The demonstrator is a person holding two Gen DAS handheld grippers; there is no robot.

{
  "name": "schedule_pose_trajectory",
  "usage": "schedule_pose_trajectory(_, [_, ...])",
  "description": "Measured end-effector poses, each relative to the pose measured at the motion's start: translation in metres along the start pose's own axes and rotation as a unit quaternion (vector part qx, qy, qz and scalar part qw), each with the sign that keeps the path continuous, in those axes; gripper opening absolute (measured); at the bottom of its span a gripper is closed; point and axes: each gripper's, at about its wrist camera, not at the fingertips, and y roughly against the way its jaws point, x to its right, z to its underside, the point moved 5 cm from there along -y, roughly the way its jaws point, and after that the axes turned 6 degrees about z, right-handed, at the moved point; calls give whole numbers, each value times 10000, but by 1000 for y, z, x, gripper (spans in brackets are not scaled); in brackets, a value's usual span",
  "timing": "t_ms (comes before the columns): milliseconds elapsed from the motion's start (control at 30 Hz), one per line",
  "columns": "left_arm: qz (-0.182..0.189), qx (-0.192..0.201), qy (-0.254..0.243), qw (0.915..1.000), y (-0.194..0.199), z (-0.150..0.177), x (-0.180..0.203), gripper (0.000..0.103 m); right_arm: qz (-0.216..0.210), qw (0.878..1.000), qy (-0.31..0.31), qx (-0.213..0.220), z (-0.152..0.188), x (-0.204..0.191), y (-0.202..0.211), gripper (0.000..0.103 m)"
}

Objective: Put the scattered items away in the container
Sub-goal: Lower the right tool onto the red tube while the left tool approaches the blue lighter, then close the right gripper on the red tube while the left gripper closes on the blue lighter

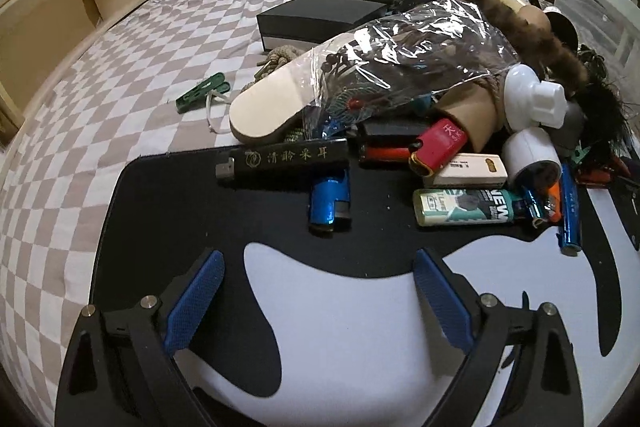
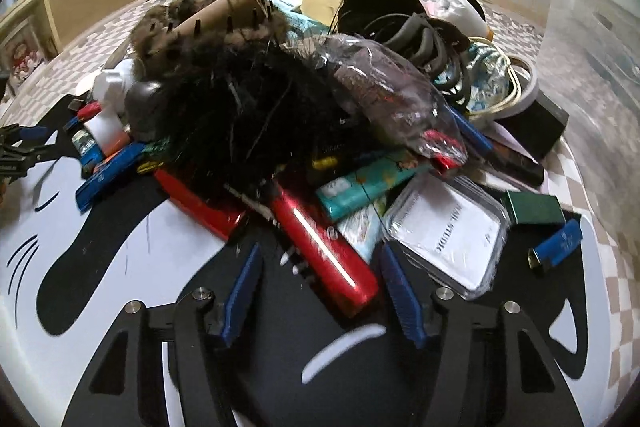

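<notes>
A heap of small items lies on a black-and-white mat (image 1: 168, 211) on a bed. My left gripper (image 1: 318, 267) hovers open over the mat, nothing between its fingers. Just ahead of it lie a blue lighter (image 1: 330, 201) and a long black box with gold lettering (image 1: 280, 161). My right gripper (image 2: 320, 263) is open, and the near end of a red metallic tube (image 2: 320, 239) lies between its fingers without being pinched. A black feathery item (image 2: 248, 95) tops the heap. A translucent plastic container (image 2: 592, 39) stands at the right.
A clear case with a white card (image 2: 452, 239), a green box (image 2: 536, 207) and another blue lighter (image 2: 556, 243) lie right of the tube. A green clothes peg (image 1: 202, 93) and a black box (image 1: 316, 23) rest on the checkered bedspread (image 1: 100, 107). A wooden shelf (image 1: 60, 23) borders the left.
</notes>
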Motion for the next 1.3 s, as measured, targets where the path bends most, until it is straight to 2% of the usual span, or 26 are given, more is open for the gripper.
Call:
schedule_pose_trajectory(133, [-13,30,-12,10000,-5,-5,0,96,-53,9999,108,34,0,-7,0,50])
schedule_pose_trajectory(367, [-27,48,36,10000,-11,-12,-2,96,-117,9999,114,43,7,-11,7,36])
schedule_pose_trajectory(533, [-42,45,128,9999,-16,-17,-5,96,-174,9997,177,5,11,-16,11,33])
schedule_pose_trajectory(633, [-47,48,155,9999,-20,-22,-6,96,-255,9994,252,-30,16,-22,15,27])
schedule_pose_trajectory(800, [-89,85,124,9998,-23,-26,-4,95,-566,9978,321,-117,23,-28,19,24])
schedule_pose_trajectory(867, [-117,115,90,9998,-22,-27,-2,90,-708,9965,416,-150,26,-30,22,24])
schedule_pose_trajectory(1067, [4,176,-102,9998,-20,-27,6,69,-903,9950,342,-254,33,-33,26,24])
schedule_pose_trajectory(1133, [53,190,-137,9997,-19,-27,8,54,-919,9948,349,-281,37,-35,28,24])
schedule_pose_trajectory(1200, [84,204,-162,9996,-18,-27,10,44,-970,9943,289,-322,39,-37,30,24])
schedule_pose_trajectory(1300, [119,218,-172,9995,-17,-26,11,34,-996,9942,250,-315,44,-38,31,24])
